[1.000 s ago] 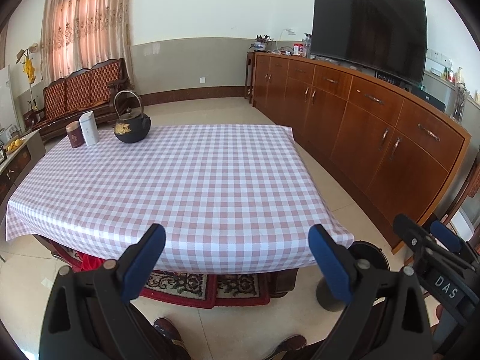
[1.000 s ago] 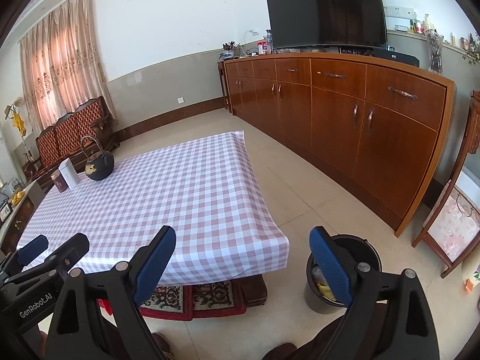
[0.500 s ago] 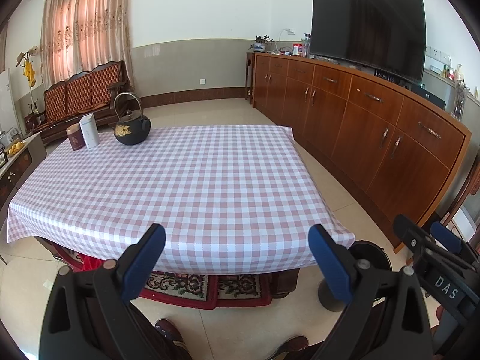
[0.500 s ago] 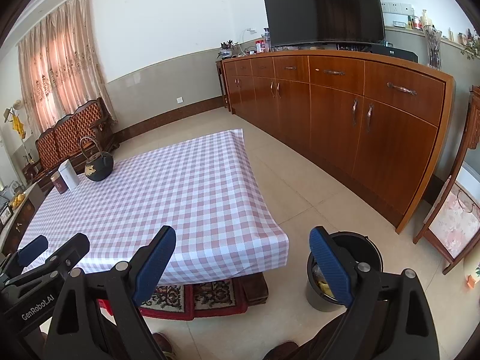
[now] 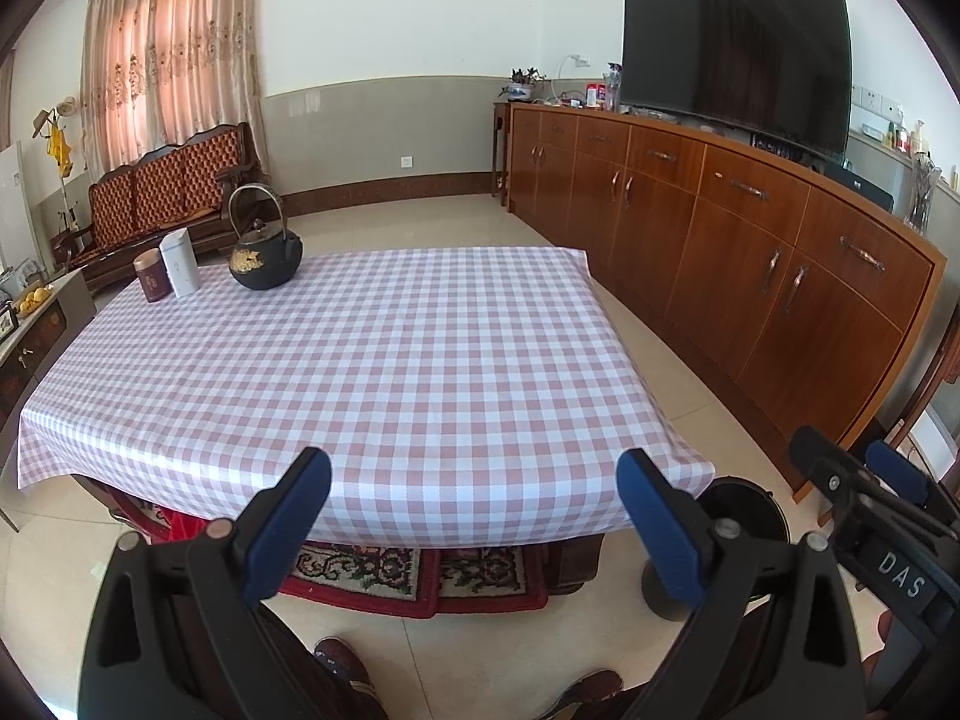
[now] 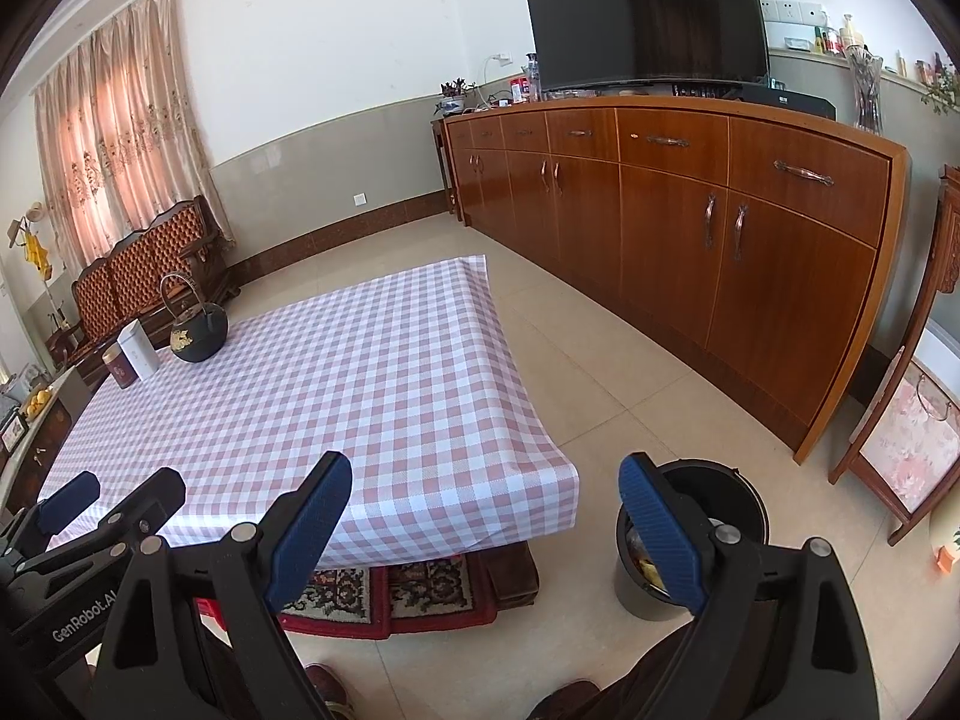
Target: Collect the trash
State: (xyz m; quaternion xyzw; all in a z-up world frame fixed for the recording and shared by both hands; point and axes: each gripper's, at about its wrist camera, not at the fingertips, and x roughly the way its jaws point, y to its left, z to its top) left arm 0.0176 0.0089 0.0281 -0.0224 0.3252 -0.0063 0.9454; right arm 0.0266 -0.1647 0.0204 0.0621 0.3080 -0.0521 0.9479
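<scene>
The left gripper [image 5: 474, 525] was held wide open with nothing between its blue pads [image 5: 288, 531], hanging in the air just short of the near edge of the table [image 5: 384, 372]. The right gripper [image 6: 486, 531] was equally wide open and empty, raised above the floor off the table's near right corner. Its right pad [image 6: 660, 540] overlapped the view of the dark trash bin [image 6: 738, 492], which stood on the tiled floor just beside that corner; some yellowish scraps showed inside it. In the left view only part of the bin's [image 5: 747, 510] rim showed, behind the right finger.

The table wore a pink-and-white checked cloth. At its far left end stood a black kettle [image 5: 266, 255] with a hoop handle, and beside it a white tin [image 5: 180, 270] touching or nearly touching a dark red tin [image 5: 152, 278]. A patterned red rug [image 5: 414, 576] lay under the table. A long wooden sideboard [image 6: 690, 222] ran along the right wall with a television [image 6: 645, 18] on top, and a wooden sofa [image 5: 168, 198] stood at the far wall under curtains [image 5: 174, 60].
</scene>
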